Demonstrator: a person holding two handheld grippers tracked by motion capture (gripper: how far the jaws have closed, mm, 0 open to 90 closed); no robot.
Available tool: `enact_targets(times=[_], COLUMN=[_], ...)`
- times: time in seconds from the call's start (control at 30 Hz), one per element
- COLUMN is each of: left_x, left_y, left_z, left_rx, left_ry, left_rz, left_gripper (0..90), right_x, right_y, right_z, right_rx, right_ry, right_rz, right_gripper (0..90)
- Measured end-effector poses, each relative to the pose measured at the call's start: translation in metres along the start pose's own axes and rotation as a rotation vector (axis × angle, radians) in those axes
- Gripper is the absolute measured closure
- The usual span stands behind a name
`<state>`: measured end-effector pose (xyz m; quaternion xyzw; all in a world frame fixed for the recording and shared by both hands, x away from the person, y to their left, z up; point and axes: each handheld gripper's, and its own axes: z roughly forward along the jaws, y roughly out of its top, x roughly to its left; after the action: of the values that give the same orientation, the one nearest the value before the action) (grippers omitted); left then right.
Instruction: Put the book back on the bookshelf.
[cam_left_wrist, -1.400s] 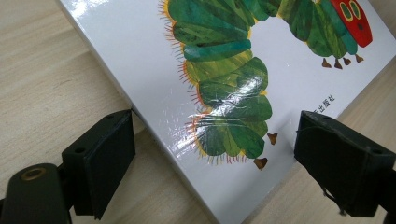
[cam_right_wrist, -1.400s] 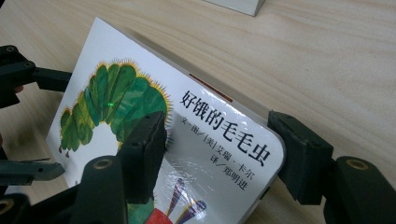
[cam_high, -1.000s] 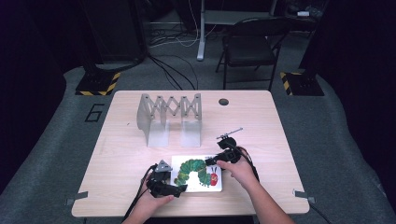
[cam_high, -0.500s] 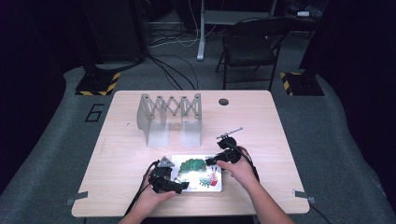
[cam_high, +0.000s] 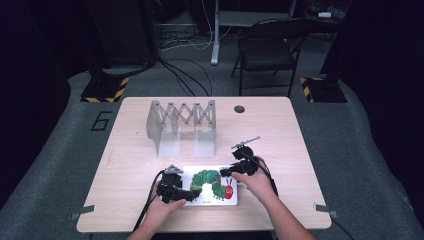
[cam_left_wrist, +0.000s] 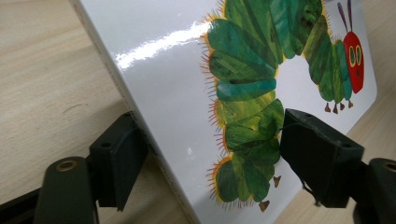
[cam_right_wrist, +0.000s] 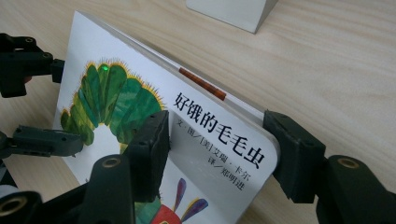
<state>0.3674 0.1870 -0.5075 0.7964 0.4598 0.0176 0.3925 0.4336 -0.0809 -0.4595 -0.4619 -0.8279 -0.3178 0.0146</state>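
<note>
The book (cam_high: 212, 185) is a glossy white board book with a green caterpillar, lying near the surface's (cam_high: 280, 130) front edge. The right claw (cam_right_wrist: 215, 144) pinches its corner; the left claw (cam_left_wrist: 205, 154) has just been closing, its jaws astride the opposite edge.

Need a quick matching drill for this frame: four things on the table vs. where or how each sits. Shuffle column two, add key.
1. book
2. metal rack
3. left gripper
4. round hole

A. far side of the table top, right of the rack
B. jaws astride the book's near-left corner, just closing
C. stands unheld at the table's far middle
D. lies at the near edge between both grippers

1-D, 2-C, 3-B, 4-A
</note>
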Motion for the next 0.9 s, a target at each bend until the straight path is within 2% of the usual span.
enact_targets(times=[0.03, 0.07, 0.1, 0.23, 0.3, 0.33, 0.37, 0.4, 0.47, 0.53, 0.6, 0.8, 0.9], left_x=[0.0, 0.001, 0.002, 0.004, 0.005, 0.004, 0.004, 0.006, 0.006, 0.006, 0.006, 0.004, 0.004], left_y=[0.001, 0.002, 0.003, 0.006, 0.009, 0.01, 0.01, 0.012, 0.014, 0.016, 0.017, 0.026, 0.022], left_z=[-0.002, -0.004, -0.006, -0.011, -0.015, -0.015, -0.015, -0.019, -0.021, -0.022, -0.023, -0.031, -0.031], left_rx=[0.007, 0.005, -0.016, -0.028, -0.042, -0.062, -0.062, -0.063, -0.072, -0.079, -0.083, -0.087, -0.082], left_ry=[-0.001, -0.003, 0.004, 0.012, 0.032, 0.038, 0.038, 0.039, 0.041, 0.045, 0.041, 0.075, 0.086], left_rz=[-0.01, -0.004, -0.027, -0.033, -0.025, -0.046, -0.046, -0.041, -0.04, -0.019, -0.022, 0.041, 0.051], left_gripper=[27.5, 27.5, 31.4, 35.6, 38.7, 39.7, 41.1, 42.3, 43.2, 44.4, 46.0, 47.8, 47.8], right_x=[0.0, 0.0, 0.002, 0.005, 0.01, 0.01, 0.012, 0.012, 0.015, 0.015, 0.016, 0.016, 0.019], right_y=[0.001, 0.001, 0.002, 0.005, 0.008, 0.008, 0.009, 0.01, 0.01, 0.011, 0.012, 0.014, 0.013], right_z=[-0.001, -0.001, -0.003, -0.008, -0.012, -0.013, -0.015, -0.015, -0.018, -0.02, -0.021, -0.026, -0.029], right_rx=[-0.007, -0.007, -0.028, -0.045, -0.062, -0.068, -0.06, -0.078, -0.076, -0.083, -0.093, -0.115, -0.135], right_ry=[-0.005, -0.005, -0.01, -0.017, -0.013, -0.013, -0.007, -0.008, -0.007, -0.003, -0.005, -0.007, 0.016], right_rz=[-0.011, -0.011, -0.02, -0.034, -0.037, -0.048, -0.041, -0.048, -0.048, -0.051, -0.042, -0.051, -0.068], right_gripper=[42.6, 42.6, 43.3, 43.2, 43.0, 43.1, 43.0, 43.1, 42.6, 41.0, 40.3, 40.0, 40.3])
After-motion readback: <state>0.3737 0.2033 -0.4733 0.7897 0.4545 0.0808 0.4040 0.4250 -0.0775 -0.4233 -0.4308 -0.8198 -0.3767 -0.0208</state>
